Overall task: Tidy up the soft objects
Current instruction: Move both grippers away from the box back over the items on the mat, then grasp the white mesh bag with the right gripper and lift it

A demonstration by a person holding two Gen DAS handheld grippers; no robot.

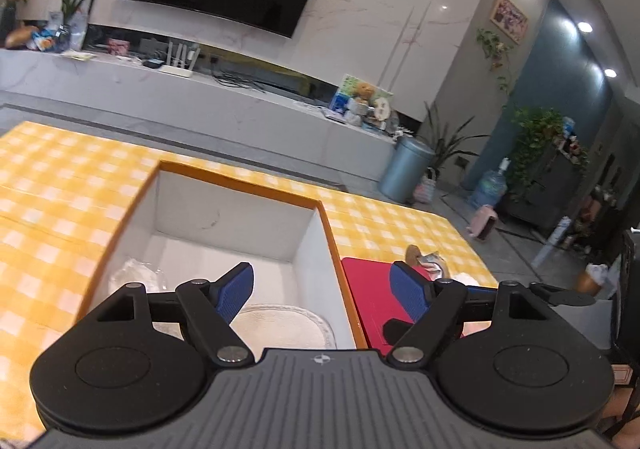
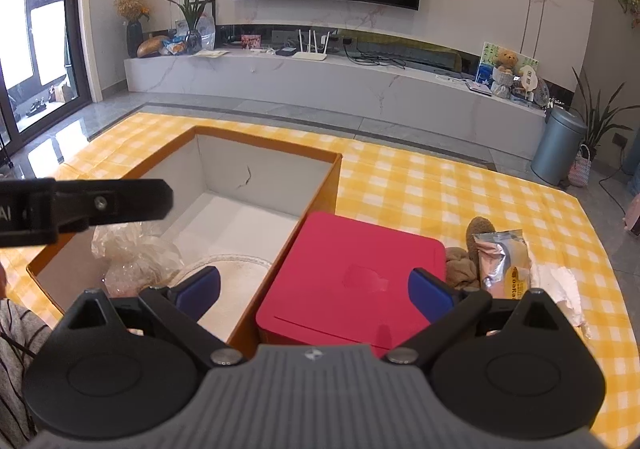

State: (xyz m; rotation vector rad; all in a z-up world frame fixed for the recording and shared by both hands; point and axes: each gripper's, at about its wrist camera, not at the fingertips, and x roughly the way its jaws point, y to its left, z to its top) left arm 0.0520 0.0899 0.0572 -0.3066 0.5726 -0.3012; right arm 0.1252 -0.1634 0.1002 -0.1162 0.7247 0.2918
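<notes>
Yellow checked cloth point(image 2: 440, 189) covered the table in front of a television wall. On it stood our orange-rimmed box point(image 2: 264, 140), already holding a white fluffy pad point(image 1: 280, 323) and a crinkled clear bag point(image 2: 132, 249). Our left gripper point(image 1: 322, 289) hung over the box with its jaws wide and nothing between them. Our right gripper point(image 2: 314, 291), equally wide and empty, hovered above the red case point(image 2: 352, 269). Beyond it lay a brown plush point(image 2: 466, 263), a foil snack packet point(image 2: 506, 261) and white tissue point(image 2: 558, 285). We judged the risk to be reaching across the case: a finger might catch its edge, or pinch the packet along with the plush.
</notes>
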